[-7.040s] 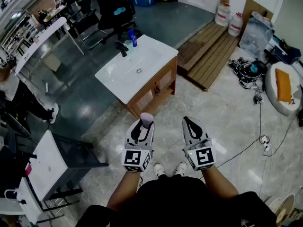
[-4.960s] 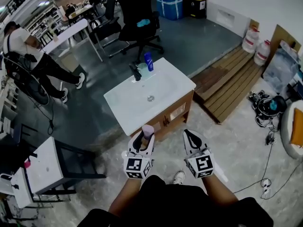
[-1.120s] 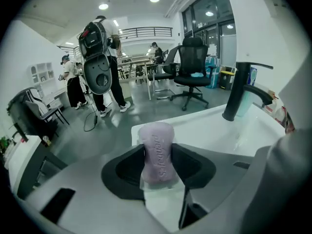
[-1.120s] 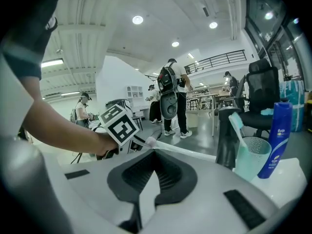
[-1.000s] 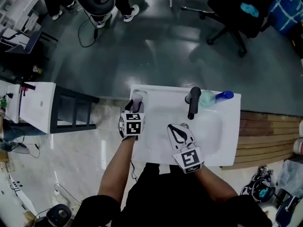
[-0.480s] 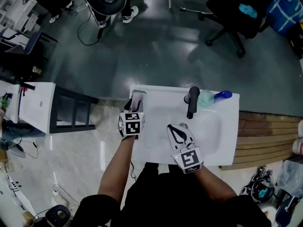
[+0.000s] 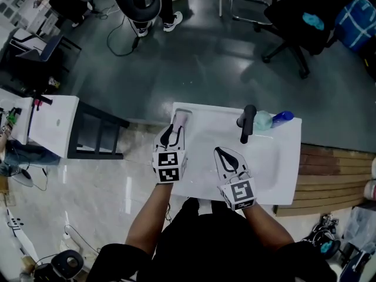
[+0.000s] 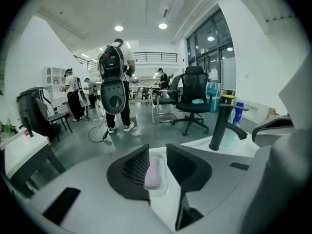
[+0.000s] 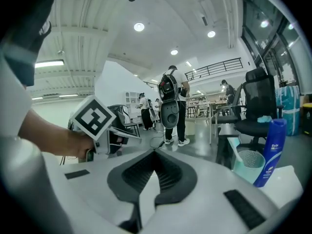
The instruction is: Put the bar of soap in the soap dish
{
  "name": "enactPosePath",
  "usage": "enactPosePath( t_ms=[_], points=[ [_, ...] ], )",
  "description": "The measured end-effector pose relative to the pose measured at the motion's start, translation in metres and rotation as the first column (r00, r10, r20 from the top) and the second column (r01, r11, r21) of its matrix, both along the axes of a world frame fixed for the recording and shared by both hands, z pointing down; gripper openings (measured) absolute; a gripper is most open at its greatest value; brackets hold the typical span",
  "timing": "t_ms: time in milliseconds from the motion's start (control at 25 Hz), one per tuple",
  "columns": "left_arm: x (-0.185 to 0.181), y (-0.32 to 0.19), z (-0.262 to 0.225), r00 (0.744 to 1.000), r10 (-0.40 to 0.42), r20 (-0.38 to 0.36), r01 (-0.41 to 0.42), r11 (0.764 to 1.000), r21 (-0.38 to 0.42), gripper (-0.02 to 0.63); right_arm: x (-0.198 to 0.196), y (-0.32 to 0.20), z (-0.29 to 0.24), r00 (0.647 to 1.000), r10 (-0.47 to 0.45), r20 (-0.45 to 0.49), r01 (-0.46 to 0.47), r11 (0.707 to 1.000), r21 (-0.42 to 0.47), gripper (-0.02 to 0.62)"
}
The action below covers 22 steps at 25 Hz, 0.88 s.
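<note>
Left gripper view: the left tool (image 8: 157, 150) is closing its jaws, not touching the soap (image 8: 152, 173), which lies beyond them in the clear dish (image 8: 165, 181) on the sink (image 7: 282, 157) corner. The right tool (image 9: 154, 152) is pressed together, empty.

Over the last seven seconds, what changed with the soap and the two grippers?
The left gripper carried the soap to the sink, let it go in the soap dish and lifted back; its empty jaws are closing. The right gripper stayed shut and empty.
</note>
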<state>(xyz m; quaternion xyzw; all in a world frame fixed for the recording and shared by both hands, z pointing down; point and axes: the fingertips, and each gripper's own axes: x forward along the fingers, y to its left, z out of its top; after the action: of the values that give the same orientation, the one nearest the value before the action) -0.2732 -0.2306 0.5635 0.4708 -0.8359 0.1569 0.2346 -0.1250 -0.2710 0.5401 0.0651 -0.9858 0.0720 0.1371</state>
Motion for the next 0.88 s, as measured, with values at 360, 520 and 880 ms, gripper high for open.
enactPosePath(
  t_ms=[360,520,880],
  points=[
    [0.029,0.039,-0.057,0.999,-0.008,0.031,0.001,0.976,0.216,0.021,0.000,-0.007,-0.019,0.994,0.087,0.059,-0.081,0.992,-0.094,0.006],
    [0.043,0.057,-0.065,1.000,0.009,0.023,-0.014,0.968,0.252,0.021,-0.003,0.003,-0.040,0.993,0.058,0.101,-0.055,0.998,-0.033,0.006],
    [0.057,0.084,-0.083,0.998,0.023,0.060,-0.039,0.958,0.285,0.021,-0.001,0.017,-0.066,0.993,0.012,0.113,-0.023,0.995,0.097,0.006]
  ],
)
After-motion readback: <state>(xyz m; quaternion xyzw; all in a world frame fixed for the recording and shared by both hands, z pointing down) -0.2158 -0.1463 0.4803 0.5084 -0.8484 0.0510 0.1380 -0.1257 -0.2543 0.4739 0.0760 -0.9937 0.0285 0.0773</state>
